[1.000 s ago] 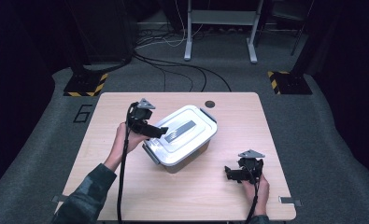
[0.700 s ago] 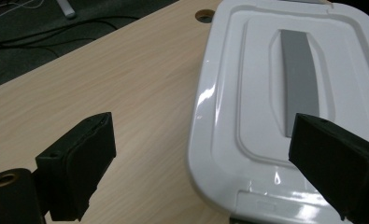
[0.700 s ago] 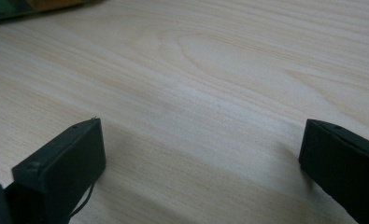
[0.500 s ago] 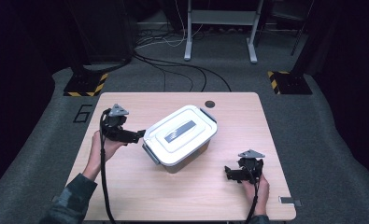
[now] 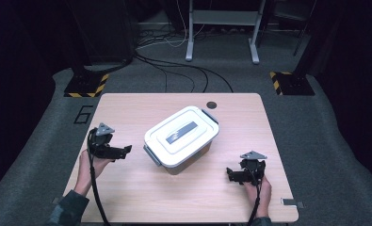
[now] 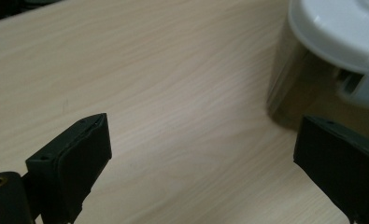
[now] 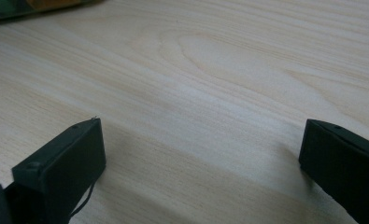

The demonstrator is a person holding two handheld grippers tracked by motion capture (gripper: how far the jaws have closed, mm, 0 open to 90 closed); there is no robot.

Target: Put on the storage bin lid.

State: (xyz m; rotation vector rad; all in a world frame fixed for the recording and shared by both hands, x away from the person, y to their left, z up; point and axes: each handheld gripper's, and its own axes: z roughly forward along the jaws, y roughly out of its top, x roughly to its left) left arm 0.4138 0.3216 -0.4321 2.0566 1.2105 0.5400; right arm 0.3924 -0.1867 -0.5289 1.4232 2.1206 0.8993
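Note:
A white lidded box (image 5: 181,138) with grey latches stands in the middle of the wooden table (image 5: 127,103). My left gripper (image 5: 125,150) is low over the table left of the box, apart from it, jaws wide open and empty. In the left gripper view (image 6: 201,158) the box's corner and a grey latch (image 6: 359,88) show at the upper right. My right gripper (image 5: 230,173) rests near the front right of the table, open, with bare wood between its jaws (image 7: 201,163).
A small dark round disc (image 5: 212,104) lies near the table's far edge. Black cables (image 5: 174,70) run over the grey floor beyond, with a metal stand (image 5: 221,28) and striped black-and-yellow bases (image 5: 84,87) at both sides.
My left gripper has drawn back from the box's left side, leftward and toward the front edge. The right gripper has stayed put.

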